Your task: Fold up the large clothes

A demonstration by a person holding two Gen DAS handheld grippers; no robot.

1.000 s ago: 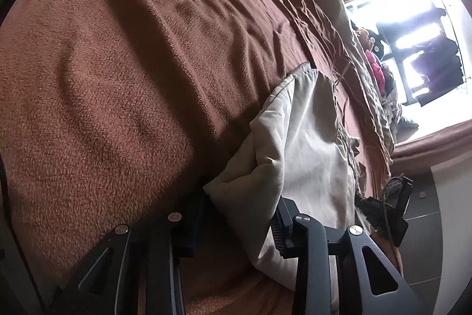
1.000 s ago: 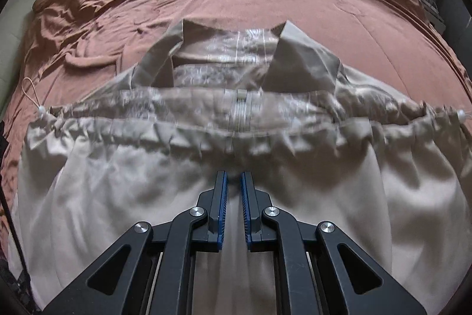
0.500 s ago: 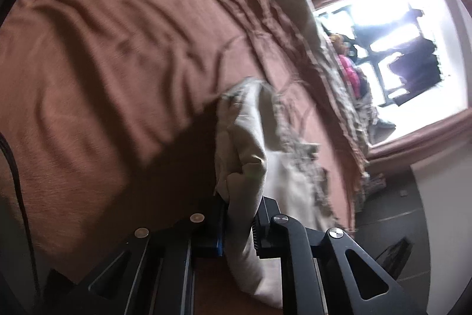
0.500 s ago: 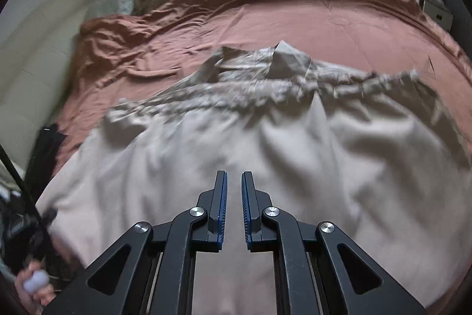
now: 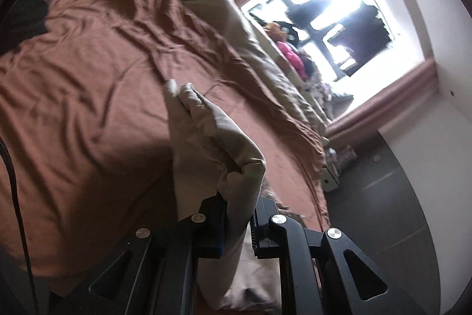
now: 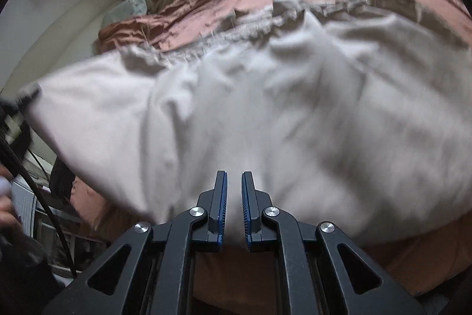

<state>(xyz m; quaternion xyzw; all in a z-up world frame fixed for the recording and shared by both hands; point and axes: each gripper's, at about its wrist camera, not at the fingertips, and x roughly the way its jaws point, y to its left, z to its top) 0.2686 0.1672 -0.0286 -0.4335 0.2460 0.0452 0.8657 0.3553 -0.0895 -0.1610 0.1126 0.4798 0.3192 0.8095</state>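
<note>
The beige drawstring trousers (image 6: 265,114), which lay flat on the brown bedspread (image 5: 73,108) a second ago, now hang lifted and blurred above its near edge. The left gripper (image 5: 237,222) has closed on a bunched side fold and the right gripper (image 6: 233,208) pinches the hem between nearly shut fingers. That suggests the fold-over is starting; no readable labels or writing show.

left wrist: close, along bed (image 5: 88,78) | right wrist: close, across bed; shared
</note>
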